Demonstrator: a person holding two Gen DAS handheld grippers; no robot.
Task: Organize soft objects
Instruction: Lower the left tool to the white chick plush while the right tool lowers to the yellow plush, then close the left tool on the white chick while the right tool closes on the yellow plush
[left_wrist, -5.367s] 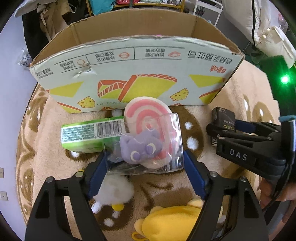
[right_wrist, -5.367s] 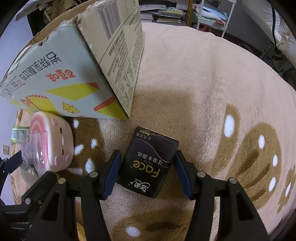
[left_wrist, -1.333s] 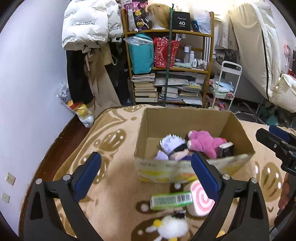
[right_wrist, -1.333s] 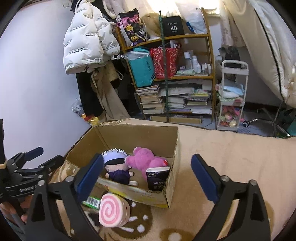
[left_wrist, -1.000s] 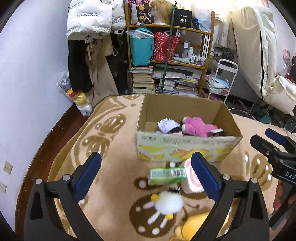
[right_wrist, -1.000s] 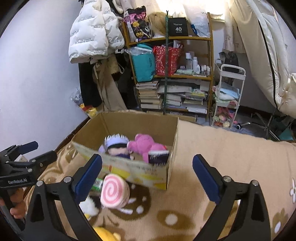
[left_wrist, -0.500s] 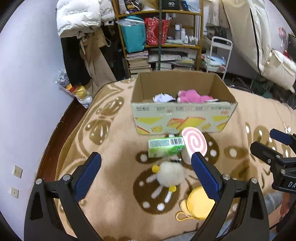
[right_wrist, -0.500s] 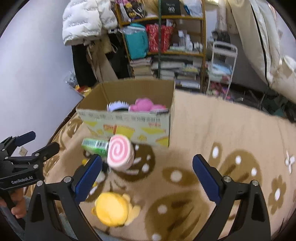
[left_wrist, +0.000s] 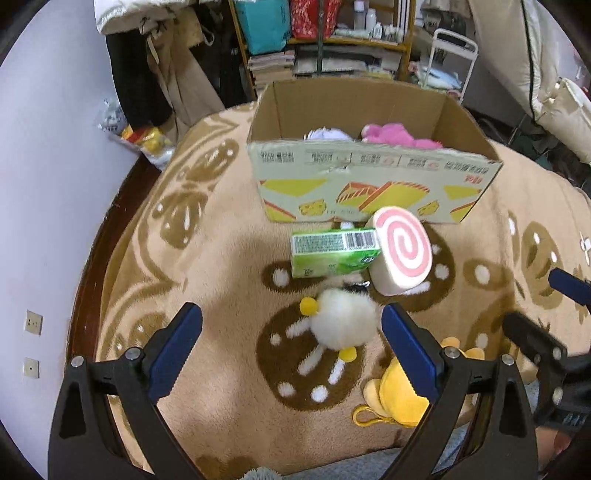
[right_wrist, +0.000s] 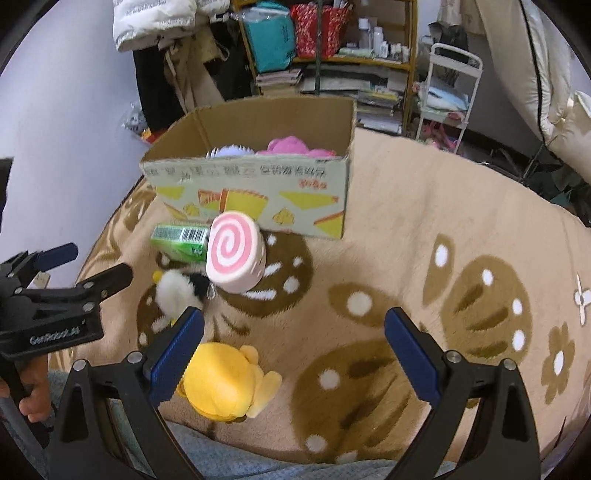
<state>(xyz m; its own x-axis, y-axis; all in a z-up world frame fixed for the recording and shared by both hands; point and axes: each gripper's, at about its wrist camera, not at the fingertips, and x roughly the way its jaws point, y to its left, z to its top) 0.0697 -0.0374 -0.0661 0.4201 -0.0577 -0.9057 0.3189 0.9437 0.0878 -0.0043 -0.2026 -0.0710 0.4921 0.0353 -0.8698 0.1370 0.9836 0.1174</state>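
Observation:
An open cardboard box (left_wrist: 373, 177) (right_wrist: 251, 184) stands on the rug and holds a pink plush (left_wrist: 388, 133) and a white-haired doll (left_wrist: 325, 133). In front of it lie a green tissue pack (left_wrist: 332, 251), a pink swirl roll plush (left_wrist: 400, 251) (right_wrist: 234, 256), a white fluffy plush (left_wrist: 341, 323) (right_wrist: 177, 286) and a yellow plush (left_wrist: 400, 398) (right_wrist: 221, 382). My left gripper (left_wrist: 291, 354) is open and empty, above the white plush. My right gripper (right_wrist: 293, 350) is open and empty, with the yellow plush by its left finger.
The beige rug (right_wrist: 443, 229) with brown flower patterns covers the surface. A bookshelf (left_wrist: 325, 44), hanging coats (left_wrist: 155, 66) and a white trolley (right_wrist: 448, 92) stand behind the box. The wall (left_wrist: 44, 184) is at the left.
Both grippers, open and empty, have come down and closer to the items in front of the box. Earlier the left held a bagged plush and the right a black tissue pack; both released.

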